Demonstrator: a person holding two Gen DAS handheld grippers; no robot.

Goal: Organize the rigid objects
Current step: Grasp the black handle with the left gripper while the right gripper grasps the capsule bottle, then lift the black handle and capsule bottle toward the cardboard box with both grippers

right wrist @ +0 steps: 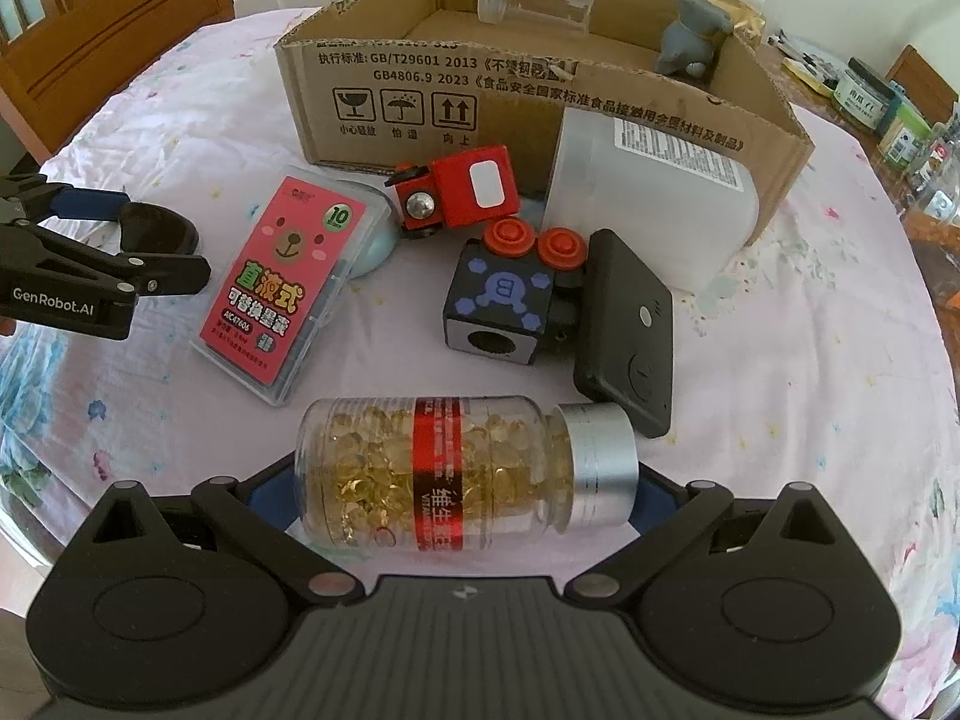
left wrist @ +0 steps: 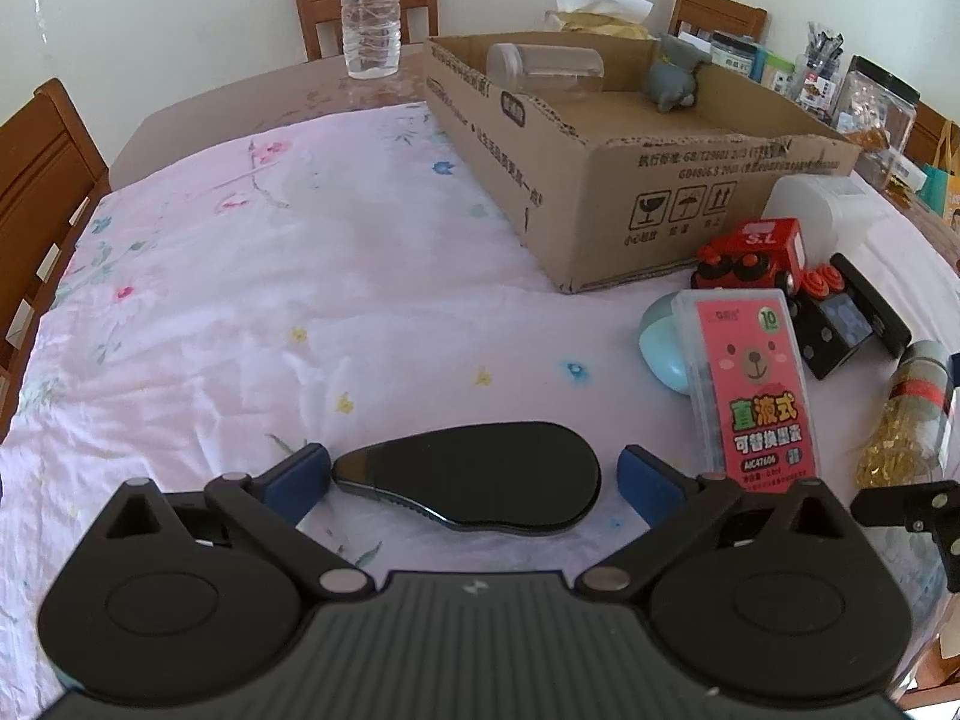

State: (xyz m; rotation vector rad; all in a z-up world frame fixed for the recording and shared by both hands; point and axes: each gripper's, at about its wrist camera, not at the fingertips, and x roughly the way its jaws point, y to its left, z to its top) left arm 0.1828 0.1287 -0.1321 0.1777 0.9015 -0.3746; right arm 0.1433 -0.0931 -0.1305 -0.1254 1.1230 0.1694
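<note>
Right now each gripper straddles its own item. Low in the left wrist view, the left gripper [left wrist: 474, 471] has its jaws spread wide either side of a flat, glossy black teardrop-shaped case [left wrist: 480, 474] lying on the pink floral tablecloth [left wrist: 240, 300]; the left blue pad sits just beside the case's narrow tip, the right pad a little apart, so nothing is gripped. That case looks light, stiff and slick, and thin enough that the pads must come in low across its width.

At the bottom of the right wrist view, the right gripper [right wrist: 462, 483] stands open around a clear plastic bottle of golden capsules with a red label band and silver cap [right wrist: 444, 471], lying on its side. Round and smooth, it may roll; I would judge the label band at mid-body the safest hold.

The open brown cardboard box [right wrist: 600, 84], upper centre, looks the likely destination.
</note>
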